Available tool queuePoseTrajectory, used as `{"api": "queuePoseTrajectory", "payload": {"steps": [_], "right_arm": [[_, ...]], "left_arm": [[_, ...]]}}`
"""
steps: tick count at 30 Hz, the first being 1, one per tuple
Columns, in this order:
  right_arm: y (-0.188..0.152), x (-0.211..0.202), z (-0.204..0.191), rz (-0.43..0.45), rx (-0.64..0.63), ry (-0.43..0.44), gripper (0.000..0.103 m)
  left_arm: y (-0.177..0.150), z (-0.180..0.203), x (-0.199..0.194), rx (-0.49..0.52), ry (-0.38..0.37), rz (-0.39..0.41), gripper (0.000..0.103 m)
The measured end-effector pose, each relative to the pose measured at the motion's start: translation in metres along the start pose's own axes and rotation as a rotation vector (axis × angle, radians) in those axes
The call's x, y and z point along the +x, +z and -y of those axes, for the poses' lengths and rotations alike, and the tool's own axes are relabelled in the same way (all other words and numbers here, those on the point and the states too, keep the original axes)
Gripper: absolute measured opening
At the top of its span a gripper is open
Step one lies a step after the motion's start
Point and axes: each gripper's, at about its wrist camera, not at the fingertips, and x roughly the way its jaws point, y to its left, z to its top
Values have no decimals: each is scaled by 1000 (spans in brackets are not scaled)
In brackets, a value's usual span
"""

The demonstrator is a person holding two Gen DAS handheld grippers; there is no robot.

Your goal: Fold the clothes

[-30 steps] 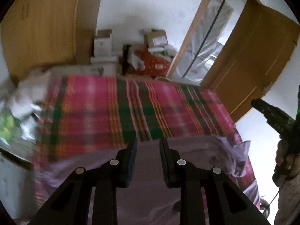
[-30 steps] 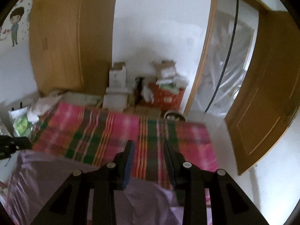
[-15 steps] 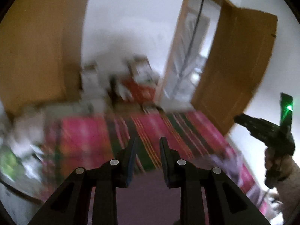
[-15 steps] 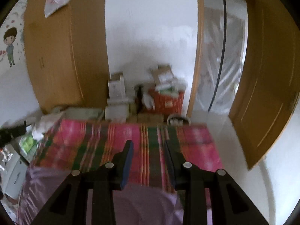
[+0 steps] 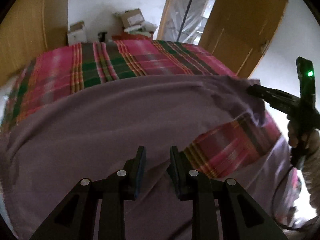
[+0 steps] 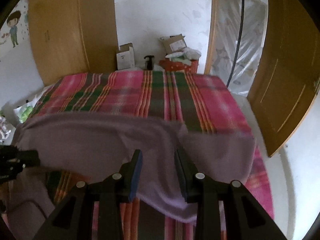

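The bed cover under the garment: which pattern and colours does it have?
The plaid bed cover has pink, green and orange stripes, clearest in the right wrist view.

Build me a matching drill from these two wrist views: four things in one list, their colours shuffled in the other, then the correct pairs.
Things:
1. soft garment spread on the bed
2. plaid bedcover
3. open wooden door
4. small light on the right claw

Colours:
A. green
B. pink with green stripes
C. lilac
D. honey brown

Pairs: 1-C, 2-B, 3-D, 4-A
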Motion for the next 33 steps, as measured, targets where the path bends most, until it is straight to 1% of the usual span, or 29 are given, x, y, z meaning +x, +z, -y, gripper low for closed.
{"api": "queuePoseTrajectory", "payload": {"steps": [2, 8, 10, 13, 16, 19, 22, 25, 26, 27, 28, 29, 31, 32, 33], "right_arm": [[-12, 4, 3, -29, -20, 21, 34], [-37, 12, -10, -84, -97, 54, 36], [-41, 15, -15, -101, -102, 90, 36], [-39, 20, -24, -108, -123, 100, 37], [-33, 29, -25, -105, -101, 85, 37], [-26, 35, -22, -96, -52, 81, 37], [-18, 41, -18, -85, -27, 73, 37], [-11, 44, -13, -70, 13, 96, 37], [-9, 45, -11, -65, 25, 100, 36], [-7, 45, -8, -59, 34, 96, 30], [-4, 45, -7, -52, 39, 88, 17], [-2, 45, -5, -44, 48, 90, 13], [4, 44, 1, -27, 78, 110, 10], [7, 43, 4, -18, 88, 115, 10], [10, 42, 5, -9, 90, 115, 10]], "left_arm": [[-5, 5, 0, 24, 15, 3, 26], [-18, 15, 6, 69, -3, -33, 26], [-20, 17, 10, 64, 27, -51, 25], [-21, 18, 11, 72, 51, -49, 25], [-17, 18, 15, 98, 119, -44, 26], [-17, 22, 22, 133, 134, -59, 26], [-18, 27, 31, 202, 165, -75, 25], [-14, 29, 34, 222, 177, -80, 26], [-13, 29, 35, 227, 179, -84, 25], [-13, 30, 36, 232, 180, -86, 25], [-13, 30, 36, 237, 178, -88, 25], [-12, 29, 36, 243, 169, -92, 25], [-11, 27, 34, 239, 145, -96, 24], [-10, 24, 33, 229, 131, -97, 12], [-9, 20, 31, 213, 115, -96, 6]]}}
